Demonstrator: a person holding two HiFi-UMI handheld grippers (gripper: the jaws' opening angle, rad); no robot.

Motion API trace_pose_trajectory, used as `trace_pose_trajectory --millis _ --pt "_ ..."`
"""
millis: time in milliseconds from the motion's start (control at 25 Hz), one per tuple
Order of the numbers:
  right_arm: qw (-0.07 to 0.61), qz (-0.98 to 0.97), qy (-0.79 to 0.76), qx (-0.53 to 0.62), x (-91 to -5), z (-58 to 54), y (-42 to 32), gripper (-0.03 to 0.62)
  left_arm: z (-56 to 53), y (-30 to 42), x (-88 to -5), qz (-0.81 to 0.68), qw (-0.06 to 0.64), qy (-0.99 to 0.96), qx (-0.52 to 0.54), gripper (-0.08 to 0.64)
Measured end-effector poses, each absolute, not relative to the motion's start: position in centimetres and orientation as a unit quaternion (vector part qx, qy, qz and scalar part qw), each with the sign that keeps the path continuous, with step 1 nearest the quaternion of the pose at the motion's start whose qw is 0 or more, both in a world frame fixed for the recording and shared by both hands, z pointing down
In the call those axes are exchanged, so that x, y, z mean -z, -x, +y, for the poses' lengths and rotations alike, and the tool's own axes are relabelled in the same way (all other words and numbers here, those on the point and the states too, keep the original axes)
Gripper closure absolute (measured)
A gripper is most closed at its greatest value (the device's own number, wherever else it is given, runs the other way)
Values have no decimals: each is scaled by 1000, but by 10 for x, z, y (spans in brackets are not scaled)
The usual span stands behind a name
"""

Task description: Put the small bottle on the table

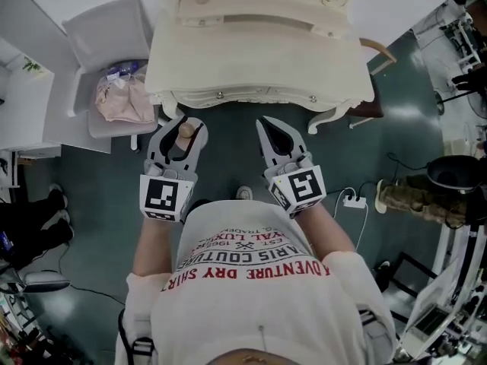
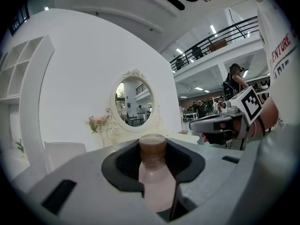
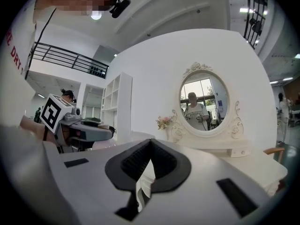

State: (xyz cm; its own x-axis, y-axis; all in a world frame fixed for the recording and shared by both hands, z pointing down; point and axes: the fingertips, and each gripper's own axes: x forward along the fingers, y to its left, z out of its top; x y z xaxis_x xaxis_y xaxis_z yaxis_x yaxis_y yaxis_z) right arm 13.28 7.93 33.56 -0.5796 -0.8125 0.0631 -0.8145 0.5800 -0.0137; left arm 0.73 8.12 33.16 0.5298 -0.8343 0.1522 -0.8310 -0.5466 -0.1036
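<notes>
A small bottle [image 1: 185, 131] with a pale pink body and a brown cap [image 2: 153, 146] stands upright between the jaws of my left gripper [image 1: 187, 122], which is shut on it. The left gripper hovers in front of the white dressing table [image 1: 259, 59], just short of its front edge and below the tabletop's level. In the left gripper view the bottle [image 2: 156, 182] fills the space between the jaws. My right gripper [image 1: 265, 122] is alongside, also short of the table edge; its jaws meet at the tips [image 3: 149, 141] with nothing held.
An oval mirror [image 3: 203, 101] and a small vase of flowers [image 2: 97, 123] stand at the back of the table. A white chair [image 1: 114, 29] with a pink bundle [image 1: 122, 99] is on the left. Cables and a power strip [image 1: 354, 201] lie on the dark floor.
</notes>
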Motion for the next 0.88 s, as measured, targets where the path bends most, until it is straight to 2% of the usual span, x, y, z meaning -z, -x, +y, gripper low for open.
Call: trace_pose_trajectory --millis 320,880 --pt "32 -890 -453 -36 -346 3 -162 594 10 -36 -344 486 -9 868 100 423" --pt "45 -869 -490 -51 -375 -159 -132 594 -165 -14 -386 442 -18 889 117 423"
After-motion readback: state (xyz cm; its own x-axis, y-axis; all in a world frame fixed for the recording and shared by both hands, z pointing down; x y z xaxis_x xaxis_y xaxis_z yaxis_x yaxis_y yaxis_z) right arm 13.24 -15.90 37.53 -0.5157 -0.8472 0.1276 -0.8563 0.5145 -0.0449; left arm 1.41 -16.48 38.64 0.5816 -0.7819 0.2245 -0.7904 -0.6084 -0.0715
